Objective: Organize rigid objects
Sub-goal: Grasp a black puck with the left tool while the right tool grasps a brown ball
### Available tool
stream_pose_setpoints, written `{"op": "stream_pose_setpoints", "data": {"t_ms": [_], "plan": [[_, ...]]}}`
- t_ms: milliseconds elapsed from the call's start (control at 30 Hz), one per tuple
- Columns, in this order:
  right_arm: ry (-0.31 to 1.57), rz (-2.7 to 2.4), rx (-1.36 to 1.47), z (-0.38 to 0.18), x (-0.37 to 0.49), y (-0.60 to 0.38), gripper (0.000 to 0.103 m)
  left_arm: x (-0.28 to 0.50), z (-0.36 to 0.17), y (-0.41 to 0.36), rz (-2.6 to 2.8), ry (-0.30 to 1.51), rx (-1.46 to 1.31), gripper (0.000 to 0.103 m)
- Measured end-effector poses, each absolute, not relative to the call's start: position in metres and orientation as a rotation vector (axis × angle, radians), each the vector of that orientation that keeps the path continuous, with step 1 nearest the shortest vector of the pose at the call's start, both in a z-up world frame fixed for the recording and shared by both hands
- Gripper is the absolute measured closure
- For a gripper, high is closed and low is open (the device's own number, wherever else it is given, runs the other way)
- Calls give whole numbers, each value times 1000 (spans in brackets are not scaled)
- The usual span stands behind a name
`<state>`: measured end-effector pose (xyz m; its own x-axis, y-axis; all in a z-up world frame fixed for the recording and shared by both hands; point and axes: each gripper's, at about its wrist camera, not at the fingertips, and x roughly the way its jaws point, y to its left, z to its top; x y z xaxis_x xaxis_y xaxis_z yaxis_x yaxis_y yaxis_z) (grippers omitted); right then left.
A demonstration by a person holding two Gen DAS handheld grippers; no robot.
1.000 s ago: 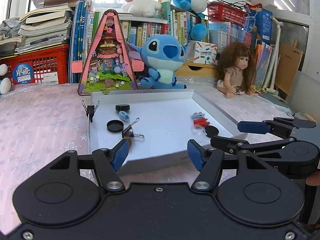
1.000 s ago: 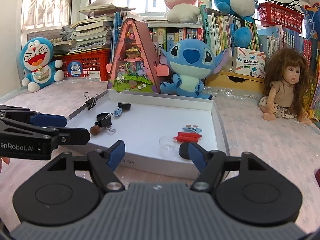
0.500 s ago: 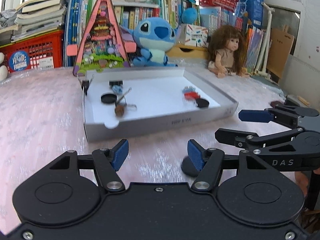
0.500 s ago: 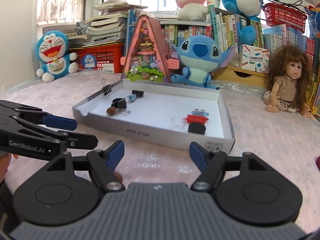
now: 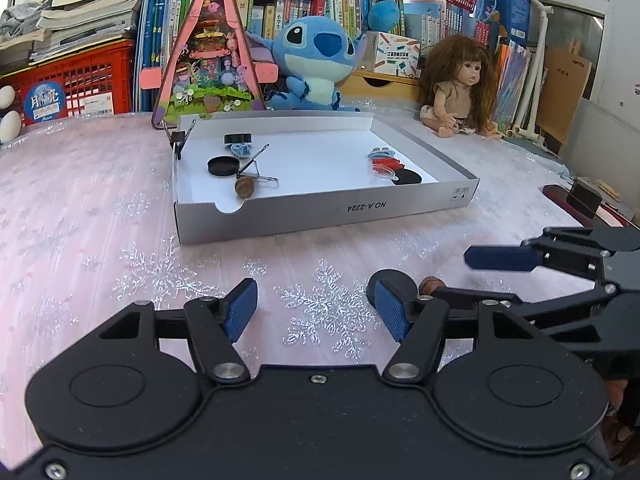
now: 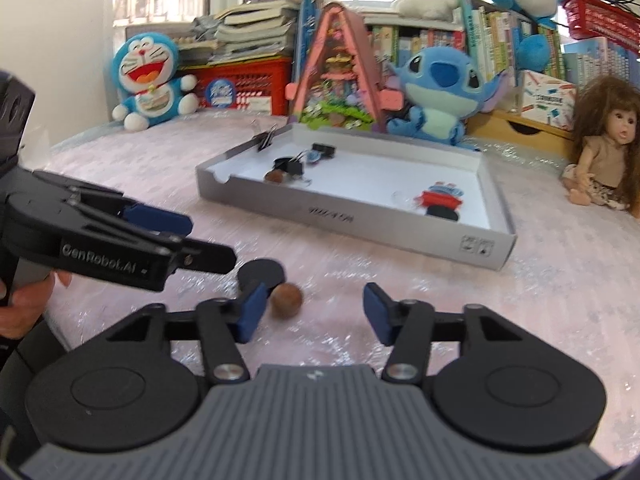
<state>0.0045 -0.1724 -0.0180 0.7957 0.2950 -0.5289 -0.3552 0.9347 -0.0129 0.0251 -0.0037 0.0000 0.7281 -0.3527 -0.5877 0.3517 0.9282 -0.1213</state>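
On the near tablecloth, left wrist view: left gripper [image 5: 316, 306], jaws apart, nothing between; black disc [image 5: 390, 280] behind its right pad, brown ball [image 5: 431, 285] just right of it. White tray [image 5: 320, 210] further off, holding clips and other small items.

Right wrist view: right gripper [image 6: 314, 314], jaws just been closing, still apart, empty; ball beside its left pad. Risk: a pad nudges the ball and it rolls away; the two grippers crowd one spot.

Home child's room, plush toys [image 5: 316, 60], doll [image 5: 456, 84], crowded bookshelf [image 5: 280, 8], snowflake tablecloth [image 5: 80, 208]
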Motion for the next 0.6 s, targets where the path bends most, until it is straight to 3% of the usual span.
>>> {"op": "stream_pose_setpoints", "data": {"t_ms": [133, 200, 233, 600], "plan": [[564, 370, -121, -22, 3, -168, 65, 24, 0, -3, -391, 648, -3, 40], [563, 376, -124, -22, 3, -167, 80, 23, -1, -4, -400, 646, -1, 40], [561, 373, -125, -22, 3, -167, 82, 22, -1, -5, -405, 646, 0, 40], [556, 279, -109, -22, 7, -178, 82, 14, -4, -22, -479, 637, 28, 43]]}}
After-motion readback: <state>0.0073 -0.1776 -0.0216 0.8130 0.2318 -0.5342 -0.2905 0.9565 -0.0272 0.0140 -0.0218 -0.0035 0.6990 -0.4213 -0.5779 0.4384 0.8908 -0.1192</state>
